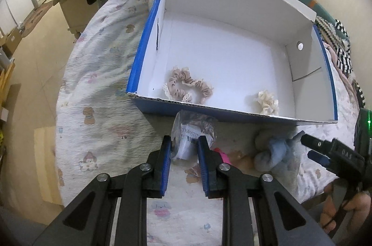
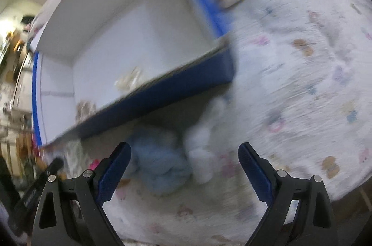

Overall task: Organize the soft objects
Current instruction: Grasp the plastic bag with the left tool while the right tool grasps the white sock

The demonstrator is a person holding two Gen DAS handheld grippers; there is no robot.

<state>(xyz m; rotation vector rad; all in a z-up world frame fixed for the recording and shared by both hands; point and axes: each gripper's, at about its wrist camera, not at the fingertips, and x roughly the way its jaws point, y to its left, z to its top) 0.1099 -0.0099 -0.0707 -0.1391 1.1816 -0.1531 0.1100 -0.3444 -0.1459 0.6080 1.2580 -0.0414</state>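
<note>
A printed quilt (image 1: 97, 120) is covering the bed, with a blue cardboard box (image 1: 148, 32) sitting on it. The left gripper (image 1: 184, 153) is pinching a clear plastic packet (image 1: 193, 129) just before the box's near wall. The right gripper (image 2: 184, 166) is hanging spread wide over a blue sock bundle (image 2: 160, 162). Two scrunchies, beige (image 1: 186, 85) and cream (image 1: 268, 102), are lying inside.

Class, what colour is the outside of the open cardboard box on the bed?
Blue outside, white inside. The cardboard box shows best in the left wrist view.
</note>
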